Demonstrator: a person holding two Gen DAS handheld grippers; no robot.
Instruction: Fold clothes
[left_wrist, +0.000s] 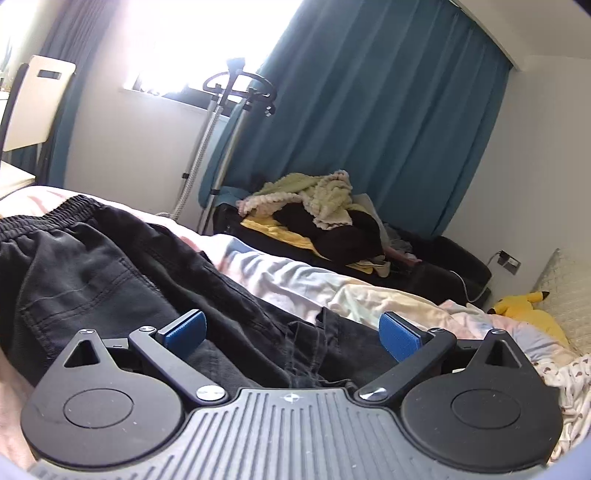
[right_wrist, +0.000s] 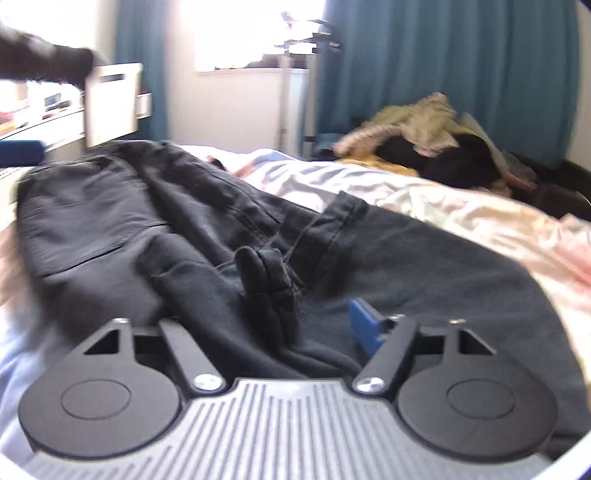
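Observation:
Black trousers (left_wrist: 110, 266) lie spread over the bed, their elastic waistband (left_wrist: 44, 214) at the far left. My left gripper (left_wrist: 291, 332) hovers just over the dark cloth, open, with both blue pads (left_wrist: 400, 336) bare and nothing between them. In the right wrist view the same trousers (right_wrist: 406, 258) fill the middle, and a bunched ridge of black cloth (right_wrist: 262, 273) rises between the fingers of my right gripper (right_wrist: 264, 325). That gripper is open. Its right blue pad (right_wrist: 364, 326) stands apart from the cloth, while the left pad is hidden behind the fold.
The bed has a rumpled pink and white cover (left_wrist: 295, 273). Beyond it, a heap of clothes (left_wrist: 325, 210) rests on a dark bench. A garment steamer stand (left_wrist: 236, 92) and teal curtains (left_wrist: 388, 110) are behind, a yellow plush toy (left_wrist: 524, 310) lies right, and a chair (left_wrist: 37, 99) stands left.

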